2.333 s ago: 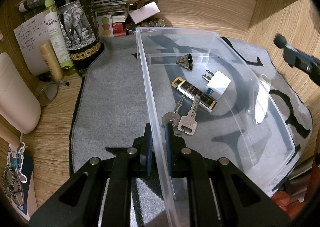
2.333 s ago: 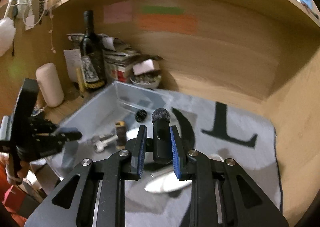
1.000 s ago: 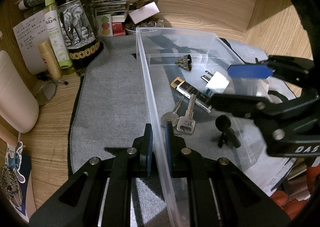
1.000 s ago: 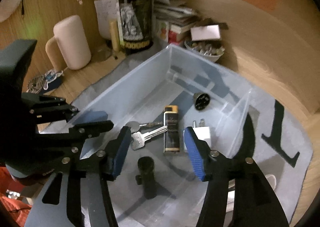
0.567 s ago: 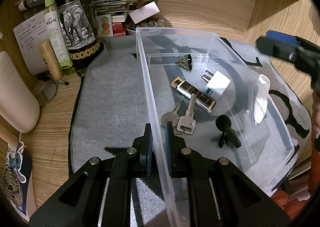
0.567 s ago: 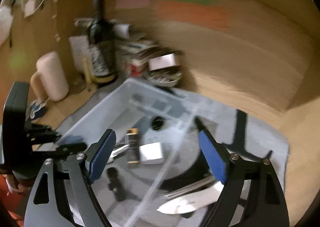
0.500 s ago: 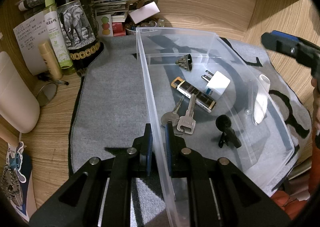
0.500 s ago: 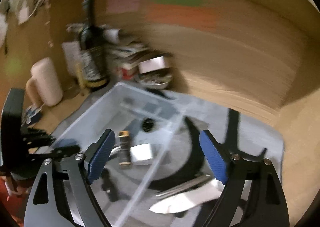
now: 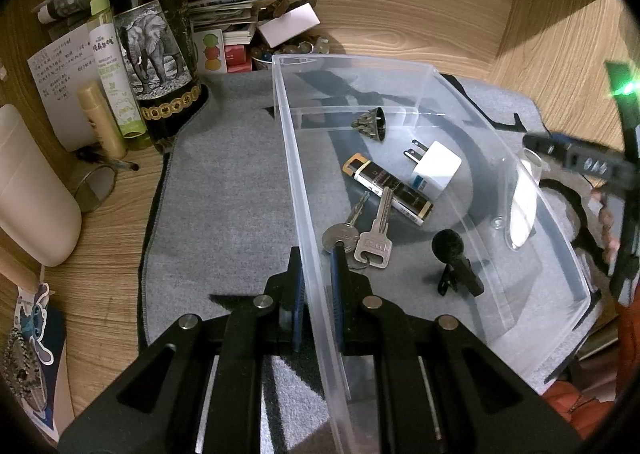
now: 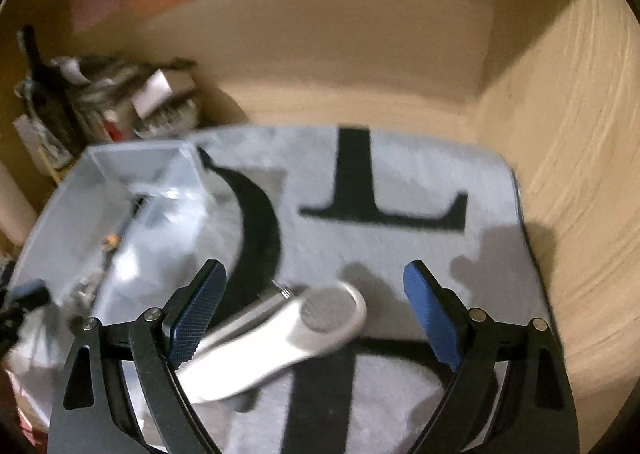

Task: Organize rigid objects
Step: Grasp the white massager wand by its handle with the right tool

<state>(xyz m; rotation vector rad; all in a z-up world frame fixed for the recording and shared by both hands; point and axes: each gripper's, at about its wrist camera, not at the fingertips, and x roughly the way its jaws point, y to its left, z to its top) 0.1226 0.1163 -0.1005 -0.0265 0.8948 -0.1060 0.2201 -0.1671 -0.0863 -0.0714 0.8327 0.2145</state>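
My left gripper (image 9: 317,258) is shut on the left wall of a clear plastic bin (image 9: 352,59). In the bin lie two keys (image 9: 362,238), a black-and-gold lighter (image 9: 386,190), a white plug adapter (image 9: 434,168), a small metal cone (image 9: 372,122) and a black clip microphone (image 9: 454,258). My right gripper (image 10: 314,274) is outside the bin (image 10: 132,174) on its right, over the grey mat (image 10: 400,174). Its jaws are opening wide. A long white tool (image 10: 280,338) lies on the mat between them, apart from both pads. The view is blurred.
A dark wine bottle (image 9: 154,42), a green spray bottle (image 9: 114,70), a beige tube (image 9: 102,120), papers and small boxes (image 9: 236,34) crowd the back left corner. A cream cylinder (image 9: 28,190) stands at left. Wooden walls (image 10: 560,134) close in behind and on the right.
The right gripper let go of the black clip microphone inside the bin, spread its jaws wide and swung right, out of the bin, over the white tool. The left gripper kept still.
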